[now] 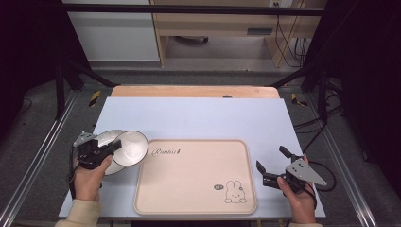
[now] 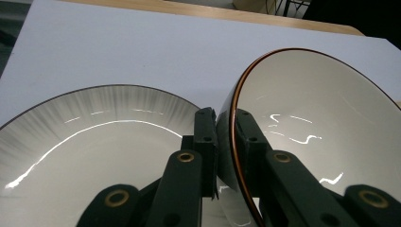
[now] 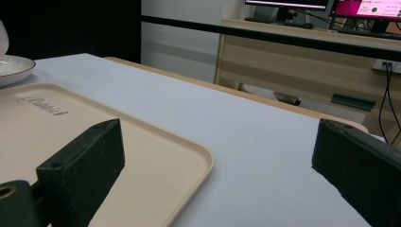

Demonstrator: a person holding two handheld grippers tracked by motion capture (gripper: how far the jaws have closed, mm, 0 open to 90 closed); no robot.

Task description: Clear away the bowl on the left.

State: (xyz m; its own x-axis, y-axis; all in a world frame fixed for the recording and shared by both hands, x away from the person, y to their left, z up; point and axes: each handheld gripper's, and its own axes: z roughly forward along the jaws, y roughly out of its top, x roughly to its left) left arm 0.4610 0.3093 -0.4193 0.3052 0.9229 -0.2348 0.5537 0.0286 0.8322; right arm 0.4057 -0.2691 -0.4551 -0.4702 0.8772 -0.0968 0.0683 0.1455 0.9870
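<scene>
Pinching the rim of a tilted white bowl point(image 1: 129, 148) at centre left, the left claw point(image 1: 111, 147) holds it above a grey-streaked plate point(image 1: 105, 138); right of the beige tray point(image 1: 196, 177), the right claw point(image 1: 274, 165) gapes wide, empty.

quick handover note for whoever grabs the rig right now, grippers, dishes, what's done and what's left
Left hand-held gripper: shut on the rim of the bowl, which is held tilted and lifted, partly over the plate.
Right hand-held gripper: open, holding nothing, beside the right edge of the tray.
Plate: on the white table cover, left of the tray.
Done: bowl gripped and off the surface.
Left, probably: set the bowl on the tray, then deal with the plate.
</scene>
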